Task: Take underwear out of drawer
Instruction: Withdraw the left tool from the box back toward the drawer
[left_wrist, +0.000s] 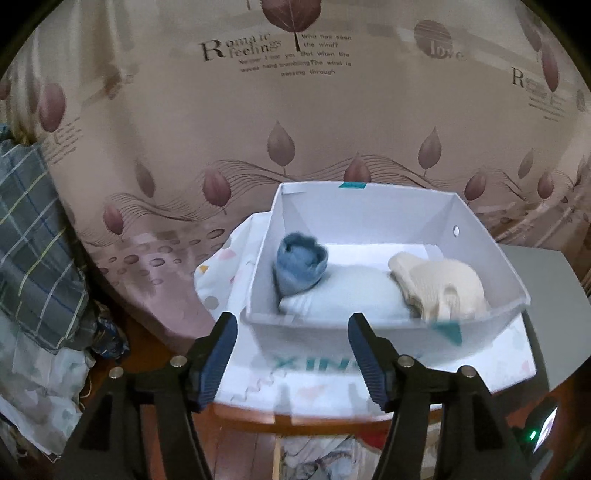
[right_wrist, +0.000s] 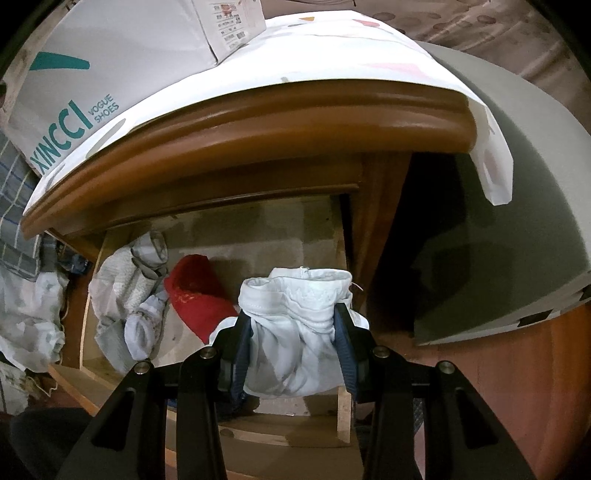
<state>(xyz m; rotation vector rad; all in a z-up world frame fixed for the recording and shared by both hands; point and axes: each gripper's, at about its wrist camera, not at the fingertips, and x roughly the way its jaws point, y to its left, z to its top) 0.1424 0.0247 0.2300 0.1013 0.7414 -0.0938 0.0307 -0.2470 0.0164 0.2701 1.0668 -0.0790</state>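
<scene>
Pale underwear (right_wrist: 295, 332) was clamped in the right gripper (right_wrist: 293, 332) above the drawer (right_wrist: 258, 229), lower folds hidden. Left gripper (left_wrist: 291, 354) stood apart, empty; the box (left_wrist: 369, 206) was blurred.

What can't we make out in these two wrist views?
- Left wrist: the lettering on the shoe box front is blurred and partly covered by the left gripper.
- Left wrist: the pale garment under the blue roll and cream piece is partly covered; type unclear.
- Right wrist: the drawer back lies in shadow under the table edge.
- Right wrist: the right gripper hides the lower folds of the white underwear.
</scene>
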